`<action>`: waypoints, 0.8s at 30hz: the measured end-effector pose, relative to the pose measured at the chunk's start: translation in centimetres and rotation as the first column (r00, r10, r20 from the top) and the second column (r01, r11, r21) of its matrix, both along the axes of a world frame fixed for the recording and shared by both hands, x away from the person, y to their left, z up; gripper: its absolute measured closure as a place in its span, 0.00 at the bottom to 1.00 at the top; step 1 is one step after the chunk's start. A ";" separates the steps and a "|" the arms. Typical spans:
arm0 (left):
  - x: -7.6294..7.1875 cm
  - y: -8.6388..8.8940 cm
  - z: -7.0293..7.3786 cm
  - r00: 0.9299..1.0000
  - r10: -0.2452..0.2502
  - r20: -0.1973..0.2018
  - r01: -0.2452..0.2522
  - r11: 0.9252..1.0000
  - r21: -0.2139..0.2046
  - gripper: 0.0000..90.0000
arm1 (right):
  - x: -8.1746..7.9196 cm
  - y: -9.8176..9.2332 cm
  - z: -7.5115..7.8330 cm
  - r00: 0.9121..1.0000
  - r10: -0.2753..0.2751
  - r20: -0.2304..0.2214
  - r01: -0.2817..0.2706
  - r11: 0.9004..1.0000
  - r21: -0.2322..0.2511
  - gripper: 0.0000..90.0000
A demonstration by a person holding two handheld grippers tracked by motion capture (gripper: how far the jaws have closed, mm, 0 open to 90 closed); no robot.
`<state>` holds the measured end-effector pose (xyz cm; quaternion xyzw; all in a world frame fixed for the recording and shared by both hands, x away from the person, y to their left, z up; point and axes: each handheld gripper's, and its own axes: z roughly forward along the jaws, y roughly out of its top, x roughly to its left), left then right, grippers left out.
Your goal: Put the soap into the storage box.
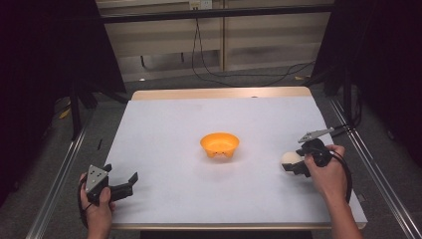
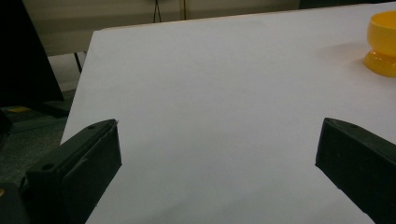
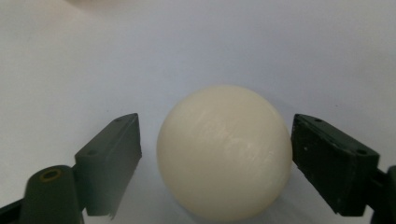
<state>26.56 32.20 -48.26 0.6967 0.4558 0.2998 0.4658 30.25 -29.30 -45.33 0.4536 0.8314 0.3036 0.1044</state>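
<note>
We see a cream-white ball [image 3: 224, 151] resting on the white counter [image 1: 199, 189] near its right edge, and the right gripper [image 3: 215, 154] sits around it. In the right gripper view the ball lies squarely between the jaws: the right-hand jaw looks to be touching or all but touching its side, while a narrow gap shows between the ball and the left-hand jaw, so the jaws stand spread and are not yet pinching it. In the high view the right hand [image 1: 328, 172] holds that gripper low over the ball [image 1: 289, 160]. An orange bowl [image 1: 219, 144] stands at mid-counter, well apart from the ball. The left gripper [image 1: 119, 181] rests near the front left corner, its jaws spread wide over bare counter.
</note>
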 end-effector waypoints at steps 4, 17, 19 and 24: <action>0.0 0.0 0.0 1.000 -0.001 0.000 0.001 1.000 0.000 0.00 | 0.1 0.0 -0.2 1.000 -0.013 -0.016 0.013 1.000 -0.002 0.26; 0.0 0.0 0.0 1.000 0.000 -0.003 0.000 1.000 -0.002 0.00 | 0.2 0.0 -0.5 1.000 -0.021 -0.022 0.021 1.000 0.002 0.26; 0.0 0.1 0.0 1.000 -0.002 -0.004 0.002 1.000 0.001 0.00 | 0.2 0.0 -0.5 1.000 -0.023 -0.021 0.023 1.000 0.002 0.26; 0.0 0.1 0.0 1.000 -0.001 -0.006 0.001 1.000 0.000 0.00 | 0.3 -0.2 -0.7 1.000 -0.018 -0.025 0.019 1.000 0.009 0.26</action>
